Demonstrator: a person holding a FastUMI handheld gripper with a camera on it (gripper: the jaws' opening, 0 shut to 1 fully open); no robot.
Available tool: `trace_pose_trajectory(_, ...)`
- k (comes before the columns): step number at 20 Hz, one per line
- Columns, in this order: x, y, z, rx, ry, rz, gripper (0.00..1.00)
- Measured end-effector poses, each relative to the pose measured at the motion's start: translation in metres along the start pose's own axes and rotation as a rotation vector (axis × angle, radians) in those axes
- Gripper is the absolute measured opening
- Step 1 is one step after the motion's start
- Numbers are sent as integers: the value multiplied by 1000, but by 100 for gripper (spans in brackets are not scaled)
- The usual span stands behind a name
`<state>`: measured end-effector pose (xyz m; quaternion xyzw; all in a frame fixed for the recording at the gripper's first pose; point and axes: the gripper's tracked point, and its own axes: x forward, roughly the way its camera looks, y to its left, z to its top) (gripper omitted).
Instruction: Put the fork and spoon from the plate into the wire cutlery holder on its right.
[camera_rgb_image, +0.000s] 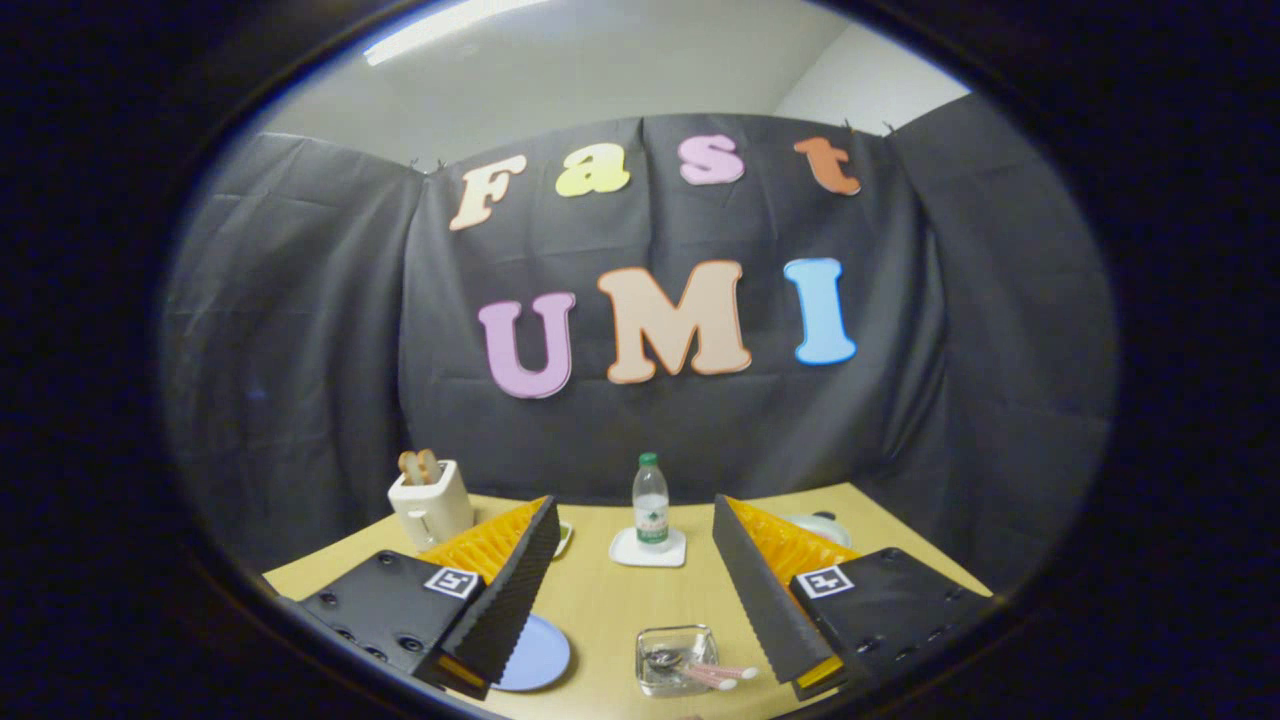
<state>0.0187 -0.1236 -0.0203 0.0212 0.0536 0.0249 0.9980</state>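
My gripper (635, 570) hangs spread wide with nothing in it above the surface (600, 600), probably since the pink-handled cutlery (705, 672) already lies in the holder (678, 660) beside the blue plate (535, 655).

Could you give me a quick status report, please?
Gripper open, above the table. Pink-handled cutlery lying in the clear glass dish between its fingers. Nothing in the way.

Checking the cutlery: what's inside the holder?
Two pink-handled pieces lie in the holder, handles poking out toward the right finger; their heads are blurred. The gripper is open, holder between its fingers.
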Motion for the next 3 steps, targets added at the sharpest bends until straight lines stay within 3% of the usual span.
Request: trace_pose_trajectory(3, -2, 1, 12, -10, -70, -40, 99)
